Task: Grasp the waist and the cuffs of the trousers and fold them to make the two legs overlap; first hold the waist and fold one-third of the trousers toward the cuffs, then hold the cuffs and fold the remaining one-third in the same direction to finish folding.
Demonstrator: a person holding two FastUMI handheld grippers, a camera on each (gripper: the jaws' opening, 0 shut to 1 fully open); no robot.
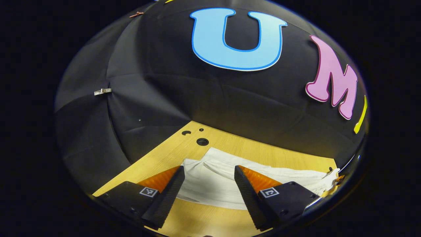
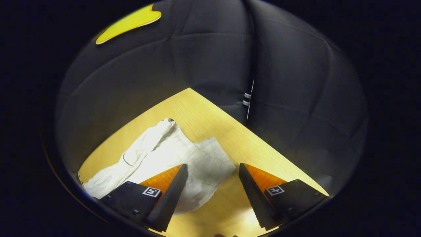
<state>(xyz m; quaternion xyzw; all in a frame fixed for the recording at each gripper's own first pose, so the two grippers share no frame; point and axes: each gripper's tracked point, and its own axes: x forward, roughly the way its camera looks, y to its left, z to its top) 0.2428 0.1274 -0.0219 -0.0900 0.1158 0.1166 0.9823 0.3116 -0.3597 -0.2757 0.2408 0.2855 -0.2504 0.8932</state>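
White trousers [image 1: 230,174] lie crumpled flat on the wooden table [image 1: 263,149]. In the left gripper view they stretch from between the fingers off to the right edge. My left gripper [image 1: 209,171] hovers open above them, nothing between its fingers. In the right gripper view the same trousers [image 2: 164,154] run from the lower left up to the table's middle, one end bunched at the far tip. My right gripper [image 2: 213,169] is open over the near, wider end of the cloth, with its left finger above the fabric and its right finger above bare wood.
The table's far edges meet the black booth wall [image 1: 158,98] on both sides. Three round holes [image 1: 202,142] are cut in the tabletop near the far corner in the left gripper view. A small clip [image 1: 102,91] hangs on the wall.
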